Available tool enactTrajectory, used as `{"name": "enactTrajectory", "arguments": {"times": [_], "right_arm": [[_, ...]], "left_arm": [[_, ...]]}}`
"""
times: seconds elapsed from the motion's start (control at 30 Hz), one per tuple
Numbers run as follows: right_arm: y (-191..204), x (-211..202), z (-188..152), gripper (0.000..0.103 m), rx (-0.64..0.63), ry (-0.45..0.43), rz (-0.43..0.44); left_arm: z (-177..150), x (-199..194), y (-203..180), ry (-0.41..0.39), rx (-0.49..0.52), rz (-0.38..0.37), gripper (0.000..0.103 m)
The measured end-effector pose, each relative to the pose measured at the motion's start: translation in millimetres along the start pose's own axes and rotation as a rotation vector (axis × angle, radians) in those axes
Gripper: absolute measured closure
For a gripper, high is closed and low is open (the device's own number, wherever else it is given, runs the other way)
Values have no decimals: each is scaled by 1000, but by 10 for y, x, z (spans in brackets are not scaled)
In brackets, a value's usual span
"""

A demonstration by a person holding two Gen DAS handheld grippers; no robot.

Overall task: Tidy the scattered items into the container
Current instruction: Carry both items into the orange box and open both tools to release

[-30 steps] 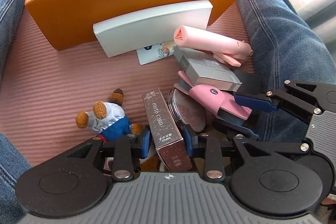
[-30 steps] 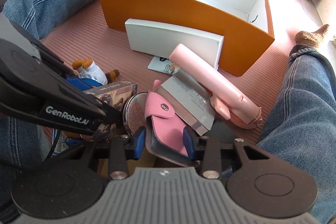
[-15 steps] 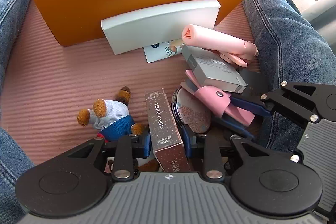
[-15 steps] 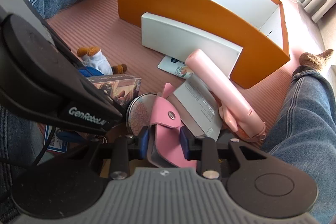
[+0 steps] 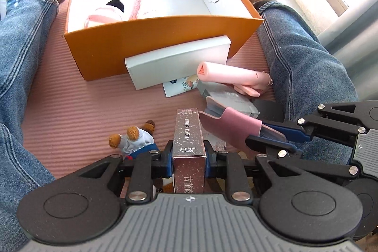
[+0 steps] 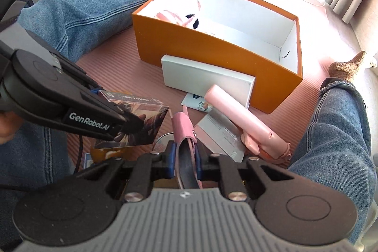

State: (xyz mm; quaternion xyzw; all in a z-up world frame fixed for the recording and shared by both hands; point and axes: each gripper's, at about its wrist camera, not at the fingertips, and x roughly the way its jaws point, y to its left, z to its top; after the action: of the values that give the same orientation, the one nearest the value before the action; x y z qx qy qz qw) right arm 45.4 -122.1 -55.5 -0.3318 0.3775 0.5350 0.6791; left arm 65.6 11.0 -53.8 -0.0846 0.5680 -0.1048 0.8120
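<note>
Left wrist view: left claw pinches the photo card box, long axis aimed up-frame at the orange container; right claw, at right, has just closed on the pink pouch.

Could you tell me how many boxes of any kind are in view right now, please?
4: the orange box on the mat, the white box leaning on it, the grey box under the pink tube, the photo card box in the left hand-held gripper.
</note>
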Motion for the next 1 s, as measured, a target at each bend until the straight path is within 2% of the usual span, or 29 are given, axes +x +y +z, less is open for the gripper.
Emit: {"name": "enactTrajectory", "arguments": {"times": [0.3, 0.57, 0.77, 1.0], "right_arm": [[-138, -366, 216, 85, 62, -114, 9], [-400, -539, 664, 85, 102, -259, -8], [-621, -385, 1092, 85, 176, -338, 23], [-763, 108, 1575, 85, 255, -365, 63]], "left_arm": [[220, -313, 8, -111, -18, -20, 76], [657, -582, 48, -243, -1, -23, 76], [1053, -629, 185, -327, -15, 16, 76], [1491, -429, 549, -380, -81, 55, 76]]}}
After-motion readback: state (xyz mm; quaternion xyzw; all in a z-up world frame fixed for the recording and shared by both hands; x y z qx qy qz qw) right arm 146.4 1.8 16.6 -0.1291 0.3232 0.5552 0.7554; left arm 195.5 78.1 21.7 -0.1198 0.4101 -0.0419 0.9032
